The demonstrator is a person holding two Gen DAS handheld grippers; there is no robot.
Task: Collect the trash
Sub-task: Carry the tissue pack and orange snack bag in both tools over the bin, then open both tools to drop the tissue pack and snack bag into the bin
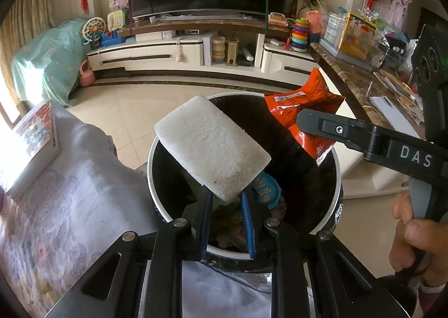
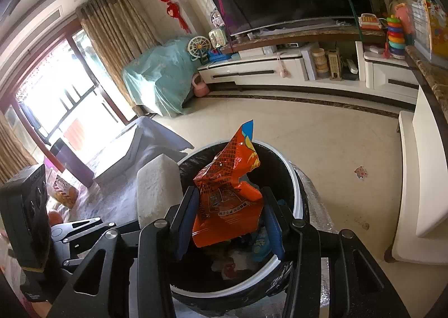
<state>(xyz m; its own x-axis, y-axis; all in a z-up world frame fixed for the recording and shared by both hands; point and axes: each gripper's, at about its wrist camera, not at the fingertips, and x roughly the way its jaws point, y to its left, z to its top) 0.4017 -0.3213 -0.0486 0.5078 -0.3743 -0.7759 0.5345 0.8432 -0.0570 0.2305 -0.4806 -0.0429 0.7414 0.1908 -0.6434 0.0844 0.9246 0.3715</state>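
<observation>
My left gripper (image 1: 226,200) is shut on the lower corner of a white foam block (image 1: 210,147), which tilts up over the mouth of a black trash bin with a white rim (image 1: 152,166). My right gripper (image 2: 228,220) is shut on a crumpled orange snack bag (image 2: 226,194), held above the same bin (image 2: 296,192). In the left wrist view the right gripper (image 1: 305,122) reaches in from the right with the orange snack bag (image 1: 305,105) over the bin's far rim. The foam block (image 2: 158,192) shows left of the bag. Wrappers and a blue packet (image 1: 266,192) lie inside the bin.
A cloth-covered seat (image 1: 70,192) flanks the bin on the left, with a printed box (image 1: 36,133) on it. A marble counter (image 1: 352,82) with papers and toys runs along the right. A person's hand (image 1: 414,234) grips the right handle. Tiled floor (image 2: 322,150) stretches to the TV cabinet (image 2: 266,71).
</observation>
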